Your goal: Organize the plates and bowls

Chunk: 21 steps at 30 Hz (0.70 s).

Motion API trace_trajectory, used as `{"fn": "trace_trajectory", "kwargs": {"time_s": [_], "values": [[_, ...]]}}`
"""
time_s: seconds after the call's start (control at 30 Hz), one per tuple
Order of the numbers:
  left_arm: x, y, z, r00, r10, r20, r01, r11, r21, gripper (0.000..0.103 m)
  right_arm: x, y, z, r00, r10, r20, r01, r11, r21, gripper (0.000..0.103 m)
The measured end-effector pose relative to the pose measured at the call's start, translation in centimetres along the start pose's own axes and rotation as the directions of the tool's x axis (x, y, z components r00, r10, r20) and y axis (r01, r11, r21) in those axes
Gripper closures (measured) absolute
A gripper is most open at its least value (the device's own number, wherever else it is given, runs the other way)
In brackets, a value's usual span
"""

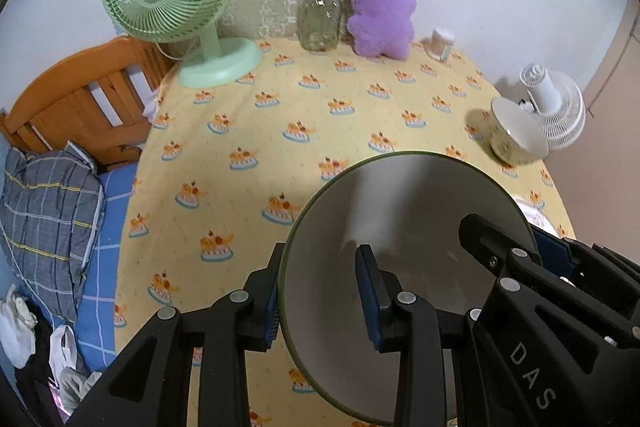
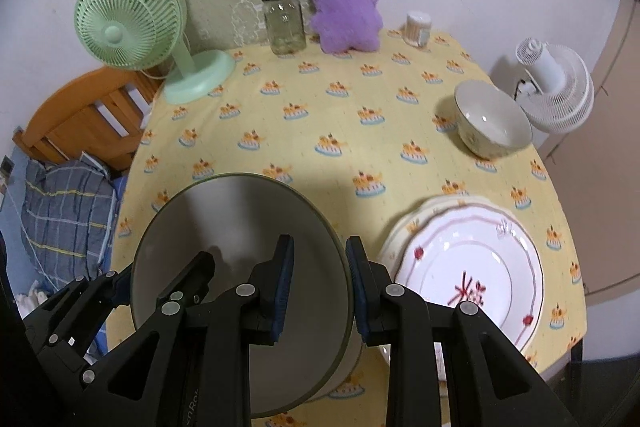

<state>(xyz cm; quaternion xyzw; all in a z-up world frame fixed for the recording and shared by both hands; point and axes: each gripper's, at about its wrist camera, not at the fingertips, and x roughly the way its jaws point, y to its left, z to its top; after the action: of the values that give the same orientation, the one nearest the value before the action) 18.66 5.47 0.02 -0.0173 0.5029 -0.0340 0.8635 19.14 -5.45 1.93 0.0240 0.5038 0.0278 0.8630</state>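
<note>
A large grey bowl with a green rim (image 1: pixel 400 207) (image 2: pixel 232 223) hangs tilted over the yellow tablecloth, held from both sides. My left gripper (image 1: pixel 320 303) is shut on its left rim, one finger inside and one outside. My right gripper (image 2: pixel 320 287) is shut on the opposite rim in the same way. Each wrist view also shows the other gripper across the bowl. A small cream bowl (image 2: pixel 494 123) (image 1: pixel 516 135) stands at the table's right edge. A stack of plates (image 2: pixel 460 259), the top one white with a red pattern, lies near the front right, beside the held bowl.
Along the back of the table (image 2: pixel 320 131) stand a green fan (image 2: pixel 132 23), a glass jar (image 2: pixel 285 23), a purple plush toy (image 2: pixel 346 7) and a small white container (image 2: pixel 418 27). A white fan (image 2: pixel 556 87) sits beyond the right edge. A bed with a wooden headboard (image 1: pixel 80 99) lies to the left.
</note>
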Motion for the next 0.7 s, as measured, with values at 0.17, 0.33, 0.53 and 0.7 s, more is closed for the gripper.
{"fn": "trace_trajectory", "kwargs": {"time_s": [0.17,0.33,0.53,0.7], "values": [[1.0,0.0,-1.5,0.999,-0.009,-0.043,0.01,1.0,0.01,0.072,0.8,-0.2,-1.5,0.999,-0.012,-0.039,0.012,1.0,0.012,0.073],[2.1,0.0,-2.8,0.995,-0.022,-0.096,0.023,1.0,0.01,0.072,1.8,-0.4,-2.9,0.996,-0.021,-0.083,0.023,0.999,0.025,0.073],[3.1,0.0,-4.0,0.99,-0.028,-0.136,0.029,1.0,0.006,0.072,2.9,-0.6,-4.1,0.992,-0.028,-0.125,0.032,0.999,0.028,0.073],[3.7,0.0,-4.0,0.989,-0.023,-0.144,0.024,1.0,0.007,0.072,3.4,-0.5,-4.2,0.991,-0.03,-0.13,0.033,0.999,0.025,0.073]]}}
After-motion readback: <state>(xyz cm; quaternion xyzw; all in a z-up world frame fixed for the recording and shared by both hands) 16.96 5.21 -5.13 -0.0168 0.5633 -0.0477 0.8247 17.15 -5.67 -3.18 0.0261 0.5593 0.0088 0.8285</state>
